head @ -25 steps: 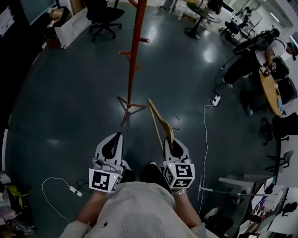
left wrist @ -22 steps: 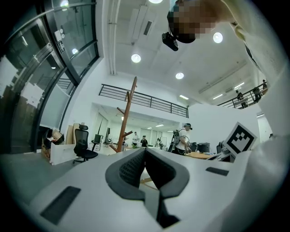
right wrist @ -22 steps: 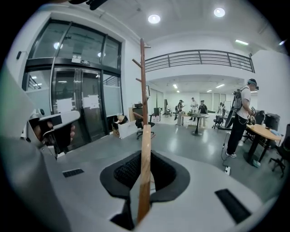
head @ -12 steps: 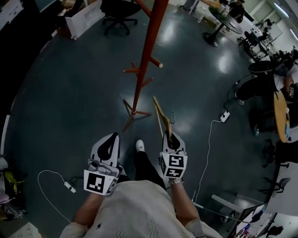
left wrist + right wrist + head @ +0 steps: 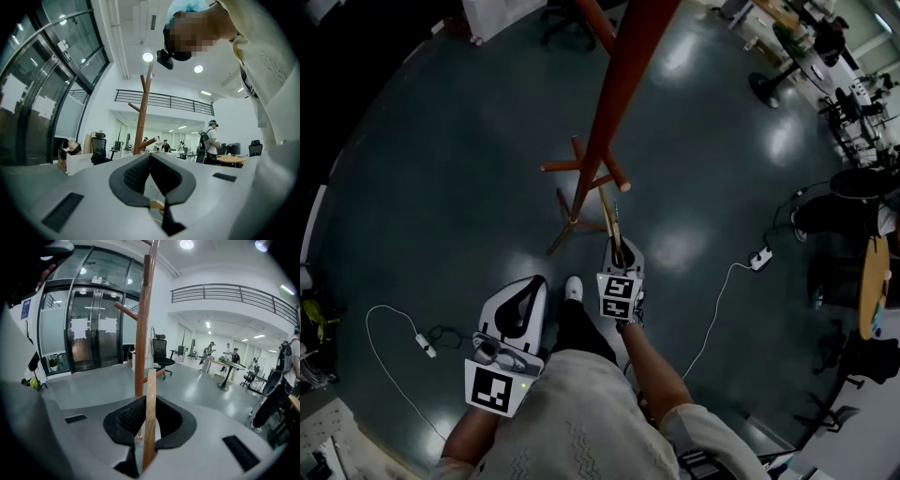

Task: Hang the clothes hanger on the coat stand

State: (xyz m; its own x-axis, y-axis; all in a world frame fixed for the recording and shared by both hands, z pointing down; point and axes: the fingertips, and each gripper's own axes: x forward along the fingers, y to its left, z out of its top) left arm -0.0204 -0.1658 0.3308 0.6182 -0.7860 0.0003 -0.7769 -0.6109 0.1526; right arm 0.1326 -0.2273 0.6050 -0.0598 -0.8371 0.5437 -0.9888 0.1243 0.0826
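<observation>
At the centre of the head view, the right tool has its jaws clamped on the wooden clothes hanger. The hanger juts up-frame from the tool towards the foot of the red-brown coat stand, whose pole runs to the top edge. In the right gripper view the hanger's bar stands upright between the pads, just in front of the pole (touching or not, I cannot tell). The left tool, at lower left, has its jaws pressed together on nothing. A white cable lies on the dark floor at the left.
</observation>
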